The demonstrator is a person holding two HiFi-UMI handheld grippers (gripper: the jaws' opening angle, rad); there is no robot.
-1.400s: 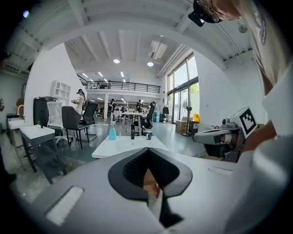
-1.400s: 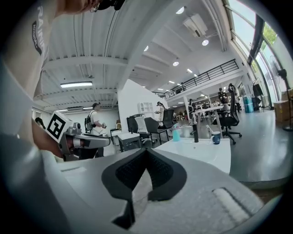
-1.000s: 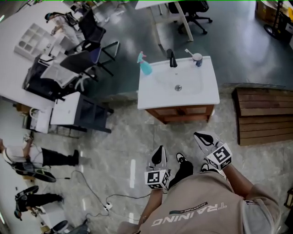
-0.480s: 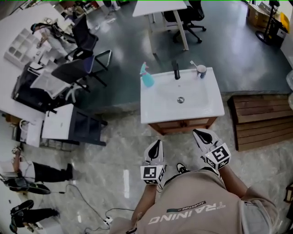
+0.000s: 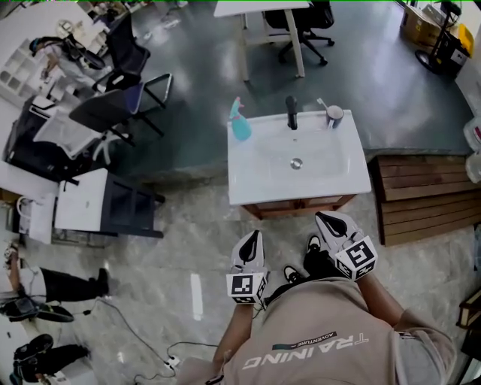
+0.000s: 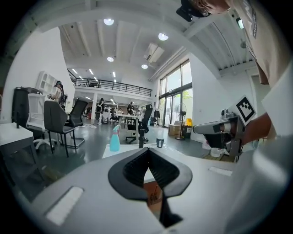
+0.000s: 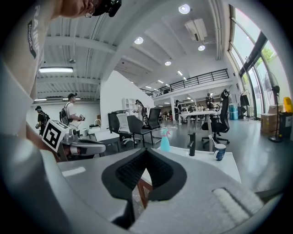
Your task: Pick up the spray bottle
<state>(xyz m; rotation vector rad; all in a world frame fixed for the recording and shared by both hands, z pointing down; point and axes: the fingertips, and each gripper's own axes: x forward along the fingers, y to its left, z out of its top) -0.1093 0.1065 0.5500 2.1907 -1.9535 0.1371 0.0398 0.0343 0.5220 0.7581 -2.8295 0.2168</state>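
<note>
The teal spray bottle (image 5: 240,124) stands upright at the back left corner of a white sink top (image 5: 255,180). It also shows in the left gripper view (image 6: 114,140) and the right gripper view (image 7: 165,140), well beyond the jaws. My left gripper (image 5: 252,239) and right gripper (image 5: 328,219) are held side by side just short of the sink's front edge, both pointing at it. Both are shut with nothing between their jaws. A black faucet (image 5: 291,113) and a cup (image 5: 334,115) stand along the back of the sink.
A wooden slatted platform (image 5: 421,195) lies right of the sink. A dark cabinet with a white top (image 5: 113,203) stands to the left, with office chairs (image 5: 120,105) behind it. A white desk (image 5: 259,9) and people stand farther off.
Both grippers have come forward toward the sink together, and its front edge now lies just ahead of their tips. Their jaws stay shut.
</note>
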